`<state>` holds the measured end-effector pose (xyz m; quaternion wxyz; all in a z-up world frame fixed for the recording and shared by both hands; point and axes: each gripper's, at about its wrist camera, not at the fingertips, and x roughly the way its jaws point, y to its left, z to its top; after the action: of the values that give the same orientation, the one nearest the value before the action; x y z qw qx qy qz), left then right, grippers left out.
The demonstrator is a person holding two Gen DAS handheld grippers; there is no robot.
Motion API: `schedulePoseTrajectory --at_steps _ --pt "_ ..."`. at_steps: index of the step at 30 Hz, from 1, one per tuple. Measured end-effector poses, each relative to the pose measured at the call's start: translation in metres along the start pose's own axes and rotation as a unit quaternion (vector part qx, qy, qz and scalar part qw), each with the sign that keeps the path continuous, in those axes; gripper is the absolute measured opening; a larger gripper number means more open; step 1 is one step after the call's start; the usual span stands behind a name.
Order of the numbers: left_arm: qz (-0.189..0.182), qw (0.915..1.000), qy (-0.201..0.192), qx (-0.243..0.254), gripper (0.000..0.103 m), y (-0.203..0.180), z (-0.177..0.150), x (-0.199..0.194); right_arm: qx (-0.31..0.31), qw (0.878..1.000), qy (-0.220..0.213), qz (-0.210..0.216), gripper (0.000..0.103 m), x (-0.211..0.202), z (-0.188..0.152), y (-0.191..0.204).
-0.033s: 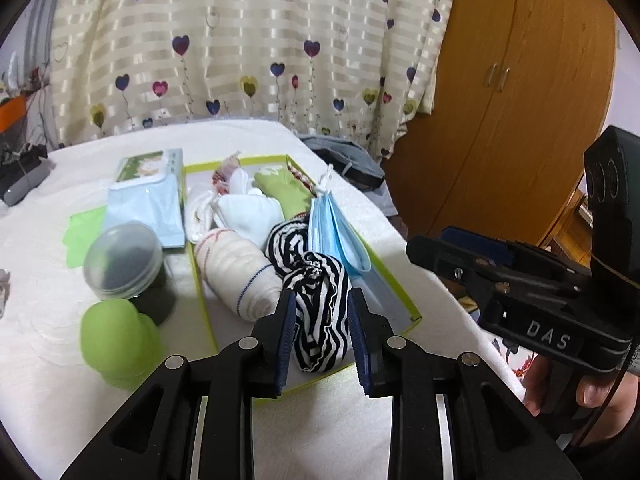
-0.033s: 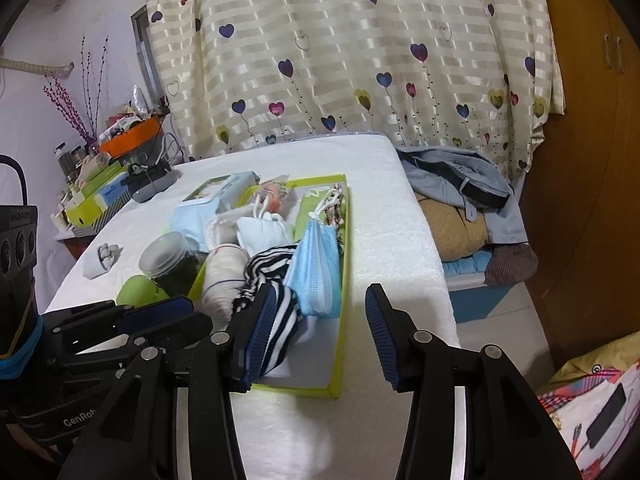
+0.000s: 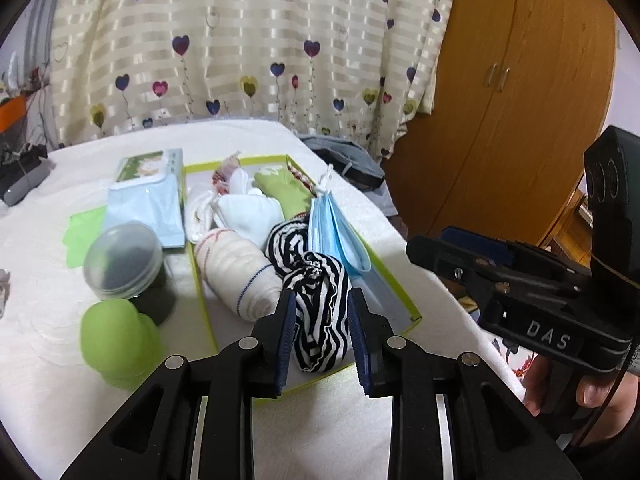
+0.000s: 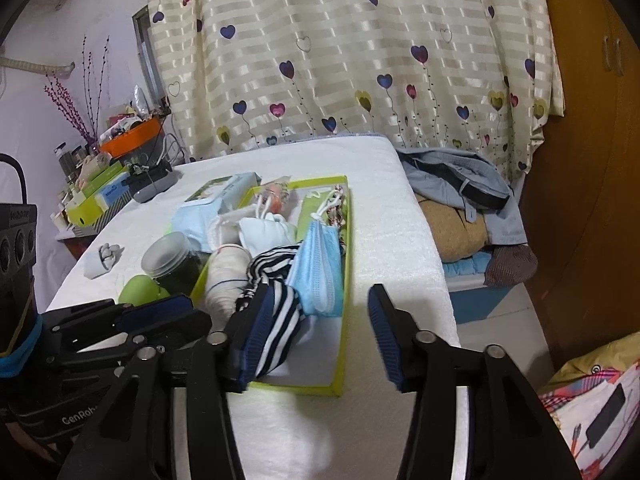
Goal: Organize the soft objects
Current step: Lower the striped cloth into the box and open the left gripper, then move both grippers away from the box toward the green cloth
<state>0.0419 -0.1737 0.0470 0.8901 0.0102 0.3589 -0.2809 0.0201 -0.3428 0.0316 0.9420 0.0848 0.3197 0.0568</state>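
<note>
A cream striped curtain (image 4: 352, 52) printed with hearts hung behind the white-covered surface (image 4: 400, 216). A wooden wardrobe (image 3: 516, 92) stood to the right, and a cluttered side shelf (image 4: 100, 196) stood against the pale wall (image 4: 60, 32).

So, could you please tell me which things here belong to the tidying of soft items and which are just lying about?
Part of the job:
- yellow-green tray
- striped cloth
- blue face masks
- rolled white sock
- white socks
- green sock

Just lying about:
- lidded jar
- green cup
- tissue pack
- clothes pile
</note>
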Motion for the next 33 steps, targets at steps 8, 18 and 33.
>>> schedulePoseTrajectory --at_steps 8,18,33 --pt "0.007 0.9997 -0.017 -0.012 0.025 0.011 -0.004 -0.024 -0.021 1.000 -0.013 0.003 0.055 -0.016 0.001 0.023" --pt "0.024 0.9984 -0.042 -0.028 0.025 0.035 -0.006 -0.059 -0.061 0.998 -0.019 0.028 0.055 -0.024 0.005 0.069" --pt "0.088 0.9913 -0.057 -0.080 0.025 0.099 -0.018 -0.094 -0.110 0.989 0.002 0.095 0.055 -0.005 0.002 0.136"
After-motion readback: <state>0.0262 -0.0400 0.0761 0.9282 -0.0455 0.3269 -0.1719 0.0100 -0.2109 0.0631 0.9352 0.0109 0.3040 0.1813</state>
